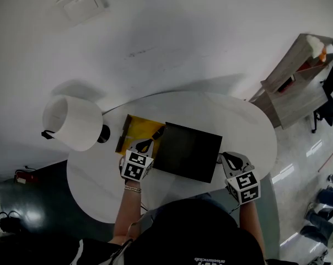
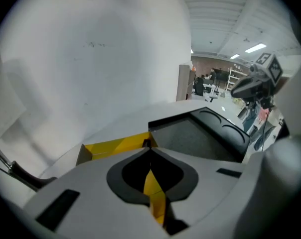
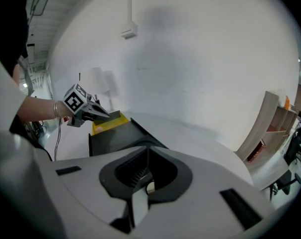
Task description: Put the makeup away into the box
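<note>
Seen from above, on a round white table (image 1: 249, 126): white lamp shade (image 1: 73, 121) at far left. Next, open yellow box (image 1: 136, 132) touching a black tray (image 1: 191, 150), possibly its lid. Left gripper (image 1: 157, 131) clenched, tips over the yellow-black seam. Right gripper (image 1: 222, 157) clenched on nothing, just beside the tray's right edge. Makeup too small to make out.

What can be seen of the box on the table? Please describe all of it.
The box is flat and rectangular and lies askew on the white table. Its larger part is matt black, with rounded recesses along one edge. A yellow part with low walls adjoins its left end. The left claw, shut, is over the join of the two parts; whether it touches cannot be told. The right claw, shut, is close by the right end.
</note>
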Available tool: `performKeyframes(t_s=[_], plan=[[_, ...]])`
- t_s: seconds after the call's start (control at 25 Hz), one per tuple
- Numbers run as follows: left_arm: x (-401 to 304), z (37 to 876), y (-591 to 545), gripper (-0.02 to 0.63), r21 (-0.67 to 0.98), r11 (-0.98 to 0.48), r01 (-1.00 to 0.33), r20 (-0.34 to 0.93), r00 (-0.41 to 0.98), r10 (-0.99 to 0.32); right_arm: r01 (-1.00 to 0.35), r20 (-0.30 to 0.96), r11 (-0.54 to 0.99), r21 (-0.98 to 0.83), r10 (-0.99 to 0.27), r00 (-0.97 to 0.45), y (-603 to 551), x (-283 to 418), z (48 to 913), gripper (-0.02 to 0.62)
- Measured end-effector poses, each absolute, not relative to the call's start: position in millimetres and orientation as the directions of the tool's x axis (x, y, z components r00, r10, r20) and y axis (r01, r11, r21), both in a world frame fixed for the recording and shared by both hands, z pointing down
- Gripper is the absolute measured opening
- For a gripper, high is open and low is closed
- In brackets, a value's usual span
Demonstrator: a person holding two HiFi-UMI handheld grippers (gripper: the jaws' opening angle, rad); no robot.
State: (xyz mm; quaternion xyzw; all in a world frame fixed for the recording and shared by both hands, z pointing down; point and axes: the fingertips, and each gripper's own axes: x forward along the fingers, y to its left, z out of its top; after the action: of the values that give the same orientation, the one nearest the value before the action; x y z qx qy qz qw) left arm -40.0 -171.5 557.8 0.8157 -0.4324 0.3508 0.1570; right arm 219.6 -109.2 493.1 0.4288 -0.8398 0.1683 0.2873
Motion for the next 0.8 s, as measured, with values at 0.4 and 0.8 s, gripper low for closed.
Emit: performKeyframes(t_s=[0.4,0.8], plan=[[15.6,535.8,-148.0,0.018,0.173,-0.604,-0.778,0.641,0.555,-0.531,-0.858,0.695,0.512,-0.046,-0.600,-0.396,-103.3,277.6,542.7,0.028],[64.1,539.1,-123.2,0.018,0.192,-0.662,-0.725,0.671,0.589,-0.451,-0.814,0.739,0.578,-0.051,-0.527,-0.420,-97.0,273.1,576.5,0.029]])
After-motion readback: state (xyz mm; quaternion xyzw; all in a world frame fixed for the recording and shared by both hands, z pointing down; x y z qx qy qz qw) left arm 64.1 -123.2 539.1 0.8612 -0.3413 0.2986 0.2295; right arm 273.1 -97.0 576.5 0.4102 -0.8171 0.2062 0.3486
